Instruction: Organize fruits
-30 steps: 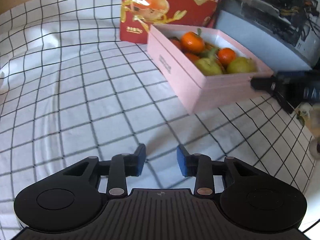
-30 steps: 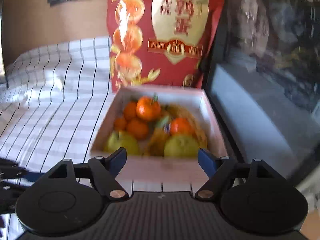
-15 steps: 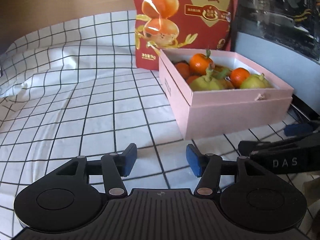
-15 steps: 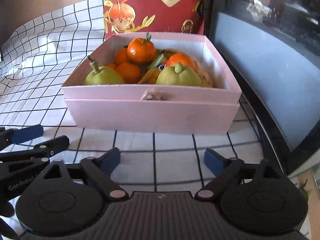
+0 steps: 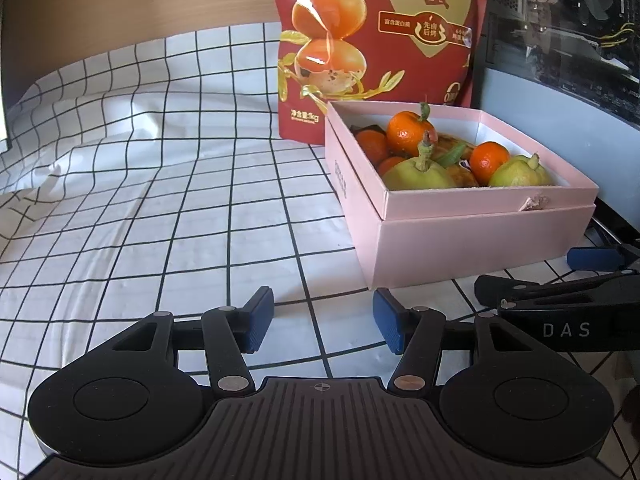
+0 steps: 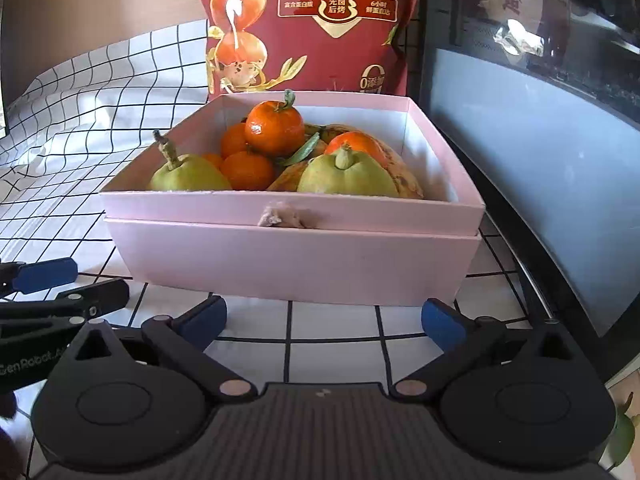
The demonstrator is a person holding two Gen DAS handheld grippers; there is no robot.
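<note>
Behind the pink box [image 6: 292,268], checked cloth [image 5: 160,200] meets a tan wall [image 5: 120,0].

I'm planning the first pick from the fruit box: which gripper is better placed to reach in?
Probably the right gripper: open and empty, squarely facing the pink cardboard box of oranges and green pears. The left gripper, also open, faces bare checked cloth beside it.

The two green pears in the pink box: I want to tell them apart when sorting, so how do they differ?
The left pear has a long, knobbly stem sticking up at a tilt; the right pear shows only a short stub. The left pear sits in the box's near left corner beside the small oranges; the right pear rests against a mottled orange-brown fruit behind it. The right pear looks broader. Both are yellow-green and lie against the pink box's front wall.
</note>
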